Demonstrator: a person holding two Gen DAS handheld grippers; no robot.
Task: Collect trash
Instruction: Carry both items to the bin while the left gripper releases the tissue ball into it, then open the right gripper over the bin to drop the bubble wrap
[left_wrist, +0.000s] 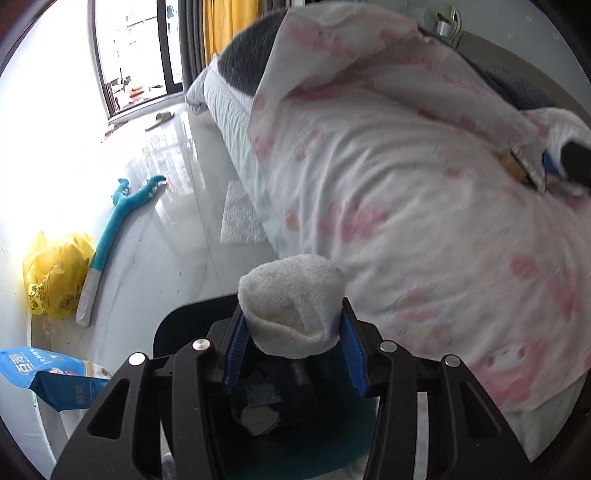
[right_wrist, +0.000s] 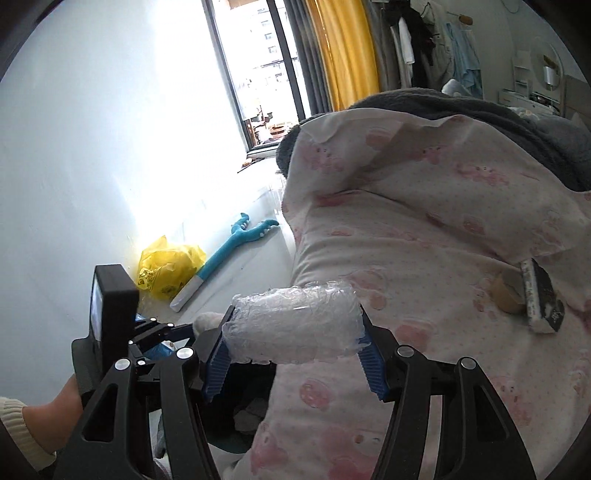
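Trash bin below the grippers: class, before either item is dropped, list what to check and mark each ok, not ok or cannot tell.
1. Left gripper holds the white sock firmly: ok.
2. Right gripper holds the bubble wrap roll firmly: ok.
3. Dark bin lies under the left gripper: ok.
4. Bin has room left: cannot tell.
5. Bin lies under the right gripper: cannot tell, mostly hidden by the bedsheet.

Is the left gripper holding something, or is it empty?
Holding. The left gripper is shut on a white sock, wedged between both blue finger pads above a dark bin.
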